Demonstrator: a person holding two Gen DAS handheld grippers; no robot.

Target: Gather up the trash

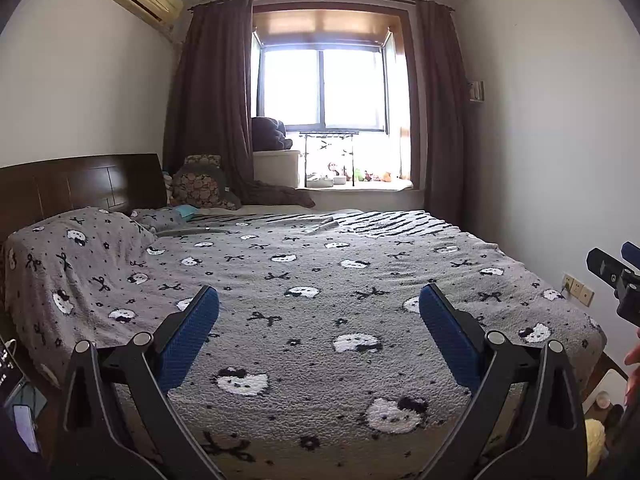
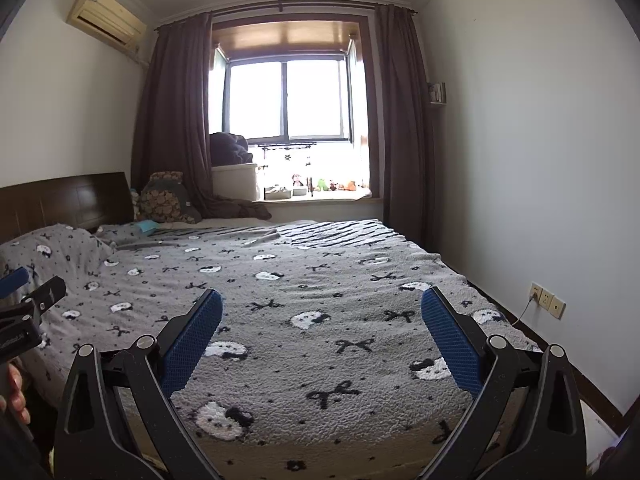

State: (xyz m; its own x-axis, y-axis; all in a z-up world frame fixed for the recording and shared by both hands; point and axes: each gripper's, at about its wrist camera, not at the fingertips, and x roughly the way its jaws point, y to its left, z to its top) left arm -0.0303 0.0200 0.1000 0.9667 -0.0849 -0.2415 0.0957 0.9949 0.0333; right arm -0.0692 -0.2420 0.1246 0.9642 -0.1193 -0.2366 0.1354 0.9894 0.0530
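My left gripper [image 1: 319,296] is open over a bed [image 1: 320,272] covered by a grey blanket with black bows and white cat faces. Nothing lies between its blue pads. My right gripper [image 2: 322,300] is open too, held above the same bed [image 2: 320,280], and it also shows at the right edge of the left wrist view as right gripper [image 1: 618,264]. A small teal item [image 1: 186,211] lies near the pillows at the head of the bed; what it is I cannot tell. No clear piece of trash shows on the blanket.
A dark wooden headboard [image 1: 80,188] stands at the left. A window [image 1: 322,88] with brown curtains and a sill of small toys is at the back. Wall sockets [image 2: 548,304] sit low on the right wall. A phone [image 1: 8,364] rests at the lower left.
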